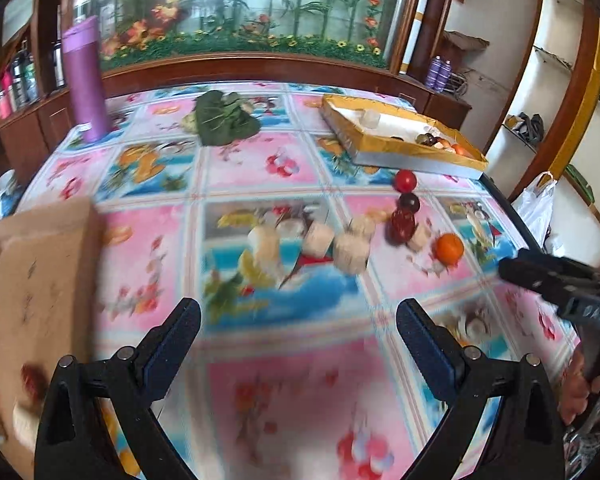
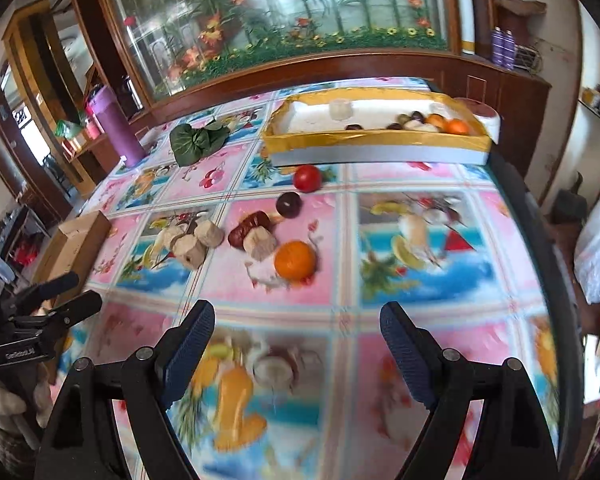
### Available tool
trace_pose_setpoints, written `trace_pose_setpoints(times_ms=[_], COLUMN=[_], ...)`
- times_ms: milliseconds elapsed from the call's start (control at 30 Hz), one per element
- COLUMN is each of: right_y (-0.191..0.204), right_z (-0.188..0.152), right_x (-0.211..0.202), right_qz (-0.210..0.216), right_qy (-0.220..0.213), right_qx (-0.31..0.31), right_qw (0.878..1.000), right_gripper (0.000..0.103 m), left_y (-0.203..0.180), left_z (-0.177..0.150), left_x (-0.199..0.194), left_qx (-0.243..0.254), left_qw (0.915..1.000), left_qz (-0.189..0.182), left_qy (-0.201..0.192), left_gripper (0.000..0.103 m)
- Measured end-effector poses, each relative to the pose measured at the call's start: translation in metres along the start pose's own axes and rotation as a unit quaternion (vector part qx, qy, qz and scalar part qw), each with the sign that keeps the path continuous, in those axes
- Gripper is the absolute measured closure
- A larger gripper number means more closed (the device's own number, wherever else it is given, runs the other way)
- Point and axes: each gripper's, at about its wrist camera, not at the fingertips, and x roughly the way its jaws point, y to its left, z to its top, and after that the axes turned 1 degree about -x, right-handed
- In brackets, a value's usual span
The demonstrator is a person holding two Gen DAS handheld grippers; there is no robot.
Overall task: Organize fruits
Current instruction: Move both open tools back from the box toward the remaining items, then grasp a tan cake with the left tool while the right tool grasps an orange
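Over the fruit-print tablecloth, both grippers' jaws stand wide, holding nothing.

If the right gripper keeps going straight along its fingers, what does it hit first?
Probably the bare tablecloth just ahead of the open right gripper, since it points steeply down. The orange lies further along that line, though depth is hard to judge.

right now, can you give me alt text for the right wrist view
The right gripper hangs open and empty over a fruit-print tablecloth. Ahead of it lie an orange, pale round chunks, a red tomato and a dark plum. A gold-rimmed tray holding more fruit sits behind them.
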Motion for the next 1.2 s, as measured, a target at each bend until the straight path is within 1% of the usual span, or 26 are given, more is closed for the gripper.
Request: trace_pose_setpoints(times_ms=[33,67,100,133,167,200,233,267,300,433,467,533,600,667,767,833,933,1000,1067,1167,1200], right_y=[0.002,0.004,0.004,0.006,0.009,0.010,0.013,0.015,0.016,0.019,0.018,0.016,0.012,0.008,0.003,0.003,0.005,0.005,0.003,0.003,0.003], right_z=[0.005,0.010,0.013,0.016,0.017,0.019,0.019,0.020,0.020,0.017,0.016,0.015,0.016,0.016,0.015,0.015,0.015,0.014,0.014,0.015,0.014], right_x=[0.012,0.024,0.033,0.041,0.045,0.049,0.053,0.058,0.061,0.072,0.075,0.078,0.076,0.075,0.077,0.077,0.077,0.077,0.077,0.077,0.077], right_qz=[0.002,0.007,0.008,0.004,-0.002,-0.007,-0.011,-0.017,-0.019,-0.020,-0.018,-0.019,-0.020,-0.018,-0.012,-0.013,-0.018,-0.017,-0.014,-0.012,-0.012], right_qy=[0.004,0.009,0.011,0.009,0.006,0.004,0.003,0.002,0.002,0.001,0.005,0.008,0.003,0.001,0.009,0.009,0.008,0.007,0.006,0.006,0.006], right_qx=[0.003,0.008,0.011,0.009,0.004,-0.003,-0.011,-0.021,-0.028,-0.044,-0.043,-0.042,-0.038,-0.030,-0.020,-0.020,-0.023,-0.022,-0.018,-0.018,-0.018], right_qw=[1.000,1.000,1.000,1.000,1.000,1.000,1.000,1.000,0.999,0.999,0.999,0.999,0.999,0.999,1.000,1.000,1.000,1.000,1.000,1.000,1.000], right_gripper=[0.019,0.020,0.021,0.022,0.022,0.022,0.022,0.023,0.025,0.031,0.038,0.044,0.057,0.060,0.061,0.061,0.061,0.061,0.061,0.061,0.061], left_y=[-0.001,-0.002,0.000,0.001,0.004,0.008,0.012,0.017,0.018,0.012,0.010,0.009,0.007,0.007,0.009,0.007,0.003,0.001,-0.002,-0.012,-0.015], left_z=[0.005,0.011,0.015,0.017,0.019,0.021,0.023,0.026,0.029,0.031,0.031,0.029,0.026,0.023,0.022,0.022,0.023,0.025,0.028,0.030,0.029], left_x=[0.009,0.022,0.031,0.042,0.049,0.055,0.059,0.061,0.062,0.066,0.067,0.068,0.068,0.067,0.068,0.068,0.069,0.071,0.074,0.078,0.078], left_qx=[0.004,0.015,0.020,0.021,0.017,0.008,-0.004,-0.020,-0.027,-0.026,-0.027,-0.032,-0.034,-0.039,-0.054,-0.049,-0.039,-0.036,-0.029,-0.004,0.005], left_qw=[1.0000,0.9998,0.9996,0.9994,0.9993,0.9992,0.9990,0.9986,0.9984,0.9981,0.9979,0.9968,0.9959,0.9958,0.9950,0.9956,0.9961,0.9963,0.9970,0.9983,0.9988], left_qz=[0.003,0.012,0.014,0.010,0.003,-0.002,-0.007,-0.025,-0.031,-0.049,-0.054,-0.068,-0.079,-0.079,-0.082,-0.079,-0.078,-0.077,-0.070,-0.054,-0.045], left_qy=[0.002,0.006,0.014,0.025,0.033,0.040,0.044,0.041,0.040,0.026,0.024,0.027,0.029,0.024,0.016,0.015,0.014,0.015,0.018,0.021,0.021], left_gripper=[0.012,0.027,0.034,0.047,0.054,0.055,0.055,0.055,0.055,0.055,0.055,0.055,0.057,0.058,0.058,0.056,0.051,0.050,0.050,0.050,0.053])
